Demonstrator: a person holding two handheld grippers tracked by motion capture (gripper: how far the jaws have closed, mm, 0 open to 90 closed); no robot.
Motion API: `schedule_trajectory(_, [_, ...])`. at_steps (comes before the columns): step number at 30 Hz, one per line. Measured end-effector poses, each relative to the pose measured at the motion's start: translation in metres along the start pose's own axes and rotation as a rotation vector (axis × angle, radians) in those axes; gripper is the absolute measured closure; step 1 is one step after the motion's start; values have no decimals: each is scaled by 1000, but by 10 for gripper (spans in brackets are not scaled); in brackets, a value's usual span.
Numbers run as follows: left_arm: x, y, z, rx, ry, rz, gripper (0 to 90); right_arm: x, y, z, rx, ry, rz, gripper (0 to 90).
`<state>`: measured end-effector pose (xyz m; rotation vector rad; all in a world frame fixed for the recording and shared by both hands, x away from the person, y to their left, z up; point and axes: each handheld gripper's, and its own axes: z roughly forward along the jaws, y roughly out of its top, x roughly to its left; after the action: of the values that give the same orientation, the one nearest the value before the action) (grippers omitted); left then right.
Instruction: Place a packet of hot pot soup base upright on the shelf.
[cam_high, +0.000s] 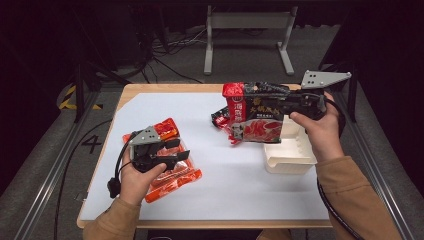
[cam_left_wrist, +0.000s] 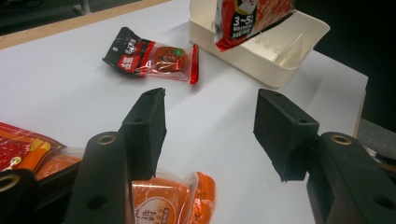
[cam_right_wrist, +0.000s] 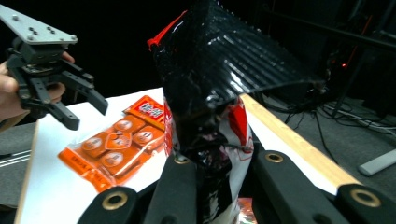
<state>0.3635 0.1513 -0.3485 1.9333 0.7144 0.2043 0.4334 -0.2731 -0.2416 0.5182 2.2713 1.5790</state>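
My right gripper (cam_high: 267, 102) is shut on the black top edge of a large red and black food bag (cam_high: 252, 117), which hangs in the air over the left end of the white tray (cam_high: 292, 160). In the right gripper view the bag (cam_right_wrist: 219, 84) rises between the closed jaws (cam_right_wrist: 212, 163). My left gripper (cam_high: 179, 150) hovers open just above an orange snack packet (cam_high: 172, 177) on the white table cover. Nothing lies between its jaws (cam_left_wrist: 210, 107). The orange packet (cam_left_wrist: 163, 200) lies under them.
A small black and red packet (cam_left_wrist: 149, 58) lies on the cover left of the tray (cam_left_wrist: 261, 56). The wooden table edge (cam_high: 165, 87) runs along the far side. A grey metal stand (cam_high: 247, 35) and cables are on the floor beyond.
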Motion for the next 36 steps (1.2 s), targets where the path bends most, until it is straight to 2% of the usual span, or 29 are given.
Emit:
schedule_trajectory(7, [4,-1,-1,0,-4,-6,448,-20,3,-5,-6,-24,-11,831])
schedule_trajectory(8, [4,-2,-1,1,-4,-19,448,-23,3,-6,-6,-28,-12,831])
schedule_trajectory(15, [8,-4,-2,-9,-9,-20,438,-35,2,-10,-12,-44,-13,831])
schedule_trajectory(19, [9,-5,-1,-9,-15,-35,436,-44,-1,-11,-12,-53,-11,831])
schedule_trajectory(23, [11,-6,-2,-8,-11,-28,436,-51,-2,-11,6,-76,-42,830])
schedule_trajectory(27, [12,-8,-2,-6,-11,-42,435,-58,-3,-14,8,-94,-70,830])
schedule_trajectory(29, [13,-9,-4,-9,-3,-38,435,-63,-4,-16,3,-99,-67,830])
schedule_trajectory(36, [13,-14,-8,-3,6,-61,434,-76,-8,-19,9,-111,-55,830])
